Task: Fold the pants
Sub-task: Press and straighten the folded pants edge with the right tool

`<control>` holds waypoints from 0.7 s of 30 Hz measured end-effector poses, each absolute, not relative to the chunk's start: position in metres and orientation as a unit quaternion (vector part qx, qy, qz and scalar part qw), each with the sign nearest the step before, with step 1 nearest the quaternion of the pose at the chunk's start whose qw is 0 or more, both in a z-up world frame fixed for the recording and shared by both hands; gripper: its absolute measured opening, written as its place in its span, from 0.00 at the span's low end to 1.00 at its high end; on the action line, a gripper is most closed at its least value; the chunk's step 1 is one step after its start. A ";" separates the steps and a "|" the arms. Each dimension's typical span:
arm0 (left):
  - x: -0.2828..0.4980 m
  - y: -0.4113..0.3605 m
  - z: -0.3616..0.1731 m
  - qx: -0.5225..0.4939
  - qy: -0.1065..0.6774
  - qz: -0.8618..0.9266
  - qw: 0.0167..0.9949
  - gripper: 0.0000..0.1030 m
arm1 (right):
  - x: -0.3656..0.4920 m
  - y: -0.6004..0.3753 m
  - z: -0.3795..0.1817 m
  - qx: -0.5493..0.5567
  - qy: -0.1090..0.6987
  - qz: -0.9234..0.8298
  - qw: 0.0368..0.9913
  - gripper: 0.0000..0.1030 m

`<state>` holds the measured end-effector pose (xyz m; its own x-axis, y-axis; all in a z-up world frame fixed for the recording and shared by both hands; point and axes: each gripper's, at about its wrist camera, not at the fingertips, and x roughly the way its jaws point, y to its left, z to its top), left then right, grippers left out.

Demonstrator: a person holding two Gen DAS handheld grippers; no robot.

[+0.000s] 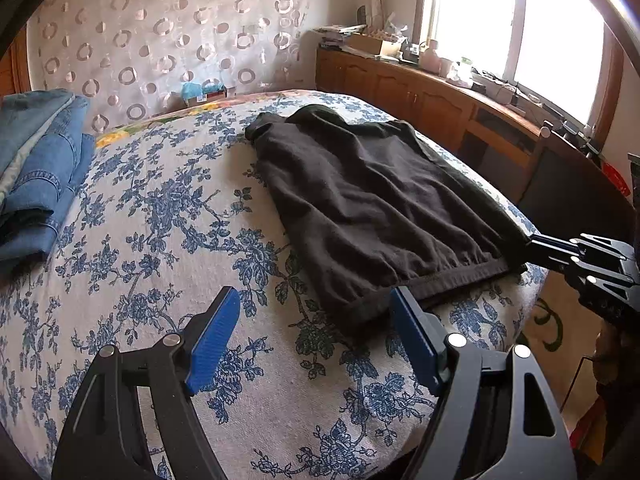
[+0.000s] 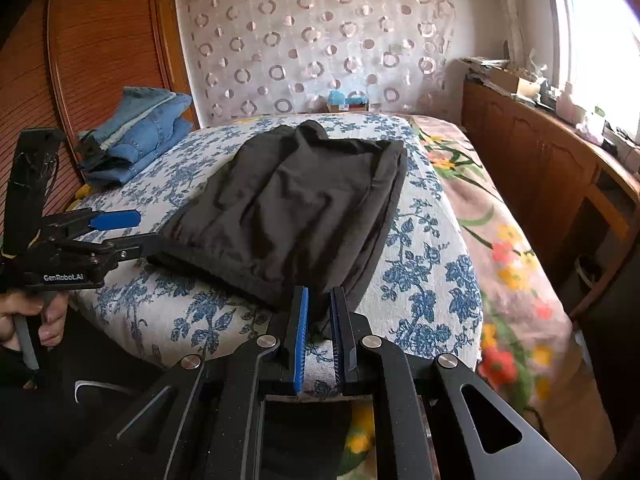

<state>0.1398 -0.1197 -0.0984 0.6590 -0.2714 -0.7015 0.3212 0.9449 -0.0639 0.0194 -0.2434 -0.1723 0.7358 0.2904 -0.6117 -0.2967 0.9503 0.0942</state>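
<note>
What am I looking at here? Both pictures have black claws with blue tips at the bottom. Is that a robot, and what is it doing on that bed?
No robot: a person holds one pinching tool in each hand, and each tool carries a wide-angle camera looking along its two fingers. One picture comes from the left tool, which is open beside the waistband corner of the dark pants and grips nothing. The other comes from the right tool, nearly closed on the other waistband corner of the same pants. Each camera also catches the other tool from the side. The pants lie partly folded on the flowered bedspread. A stack of folded jeans sits untouched farther back.
</note>
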 end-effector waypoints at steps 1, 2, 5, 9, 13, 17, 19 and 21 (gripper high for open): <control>0.140 -0.119 -0.098 0.032 0.379 -0.163 0.911 0.76 | 0.020 -0.243 -0.172 -0.005 0.326 0.154 0.933 0.19; 0.139 -0.119 -0.097 0.029 0.377 -0.165 0.911 0.76 | 0.022 -0.242 -0.171 -0.011 0.323 0.148 0.935 0.25; 0.139 -0.119 -0.096 0.025 0.375 -0.172 0.911 0.76 | 0.031 -0.239 -0.174 -0.010 0.326 0.147 0.934 0.35; 0.137 -0.119 -0.094 0.023 0.371 -0.179 0.911 0.76 | 0.044 -0.239 -0.186 -0.004 0.345 0.132 0.929 0.40; 0.140 -0.119 -0.093 0.014 0.378 -0.189 0.906 0.70 | 0.045 -0.244 -0.186 0.016 0.344 0.132 0.930 0.42; 0.144 -0.123 -0.093 0.010 0.382 -0.195 0.904 0.61 | 0.046 -0.245 -0.187 0.014 0.345 0.132 0.929 0.42; 0.145 -0.127 -0.094 0.013 0.384 -0.196 0.902 0.55 | 0.047 -0.246 -0.186 0.019 0.348 0.139 0.927 0.42; 0.146 -0.131 -0.096 0.017 0.387 -0.200 0.900 0.54 | 0.049 -0.244 -0.187 0.008 0.347 0.140 0.927 0.42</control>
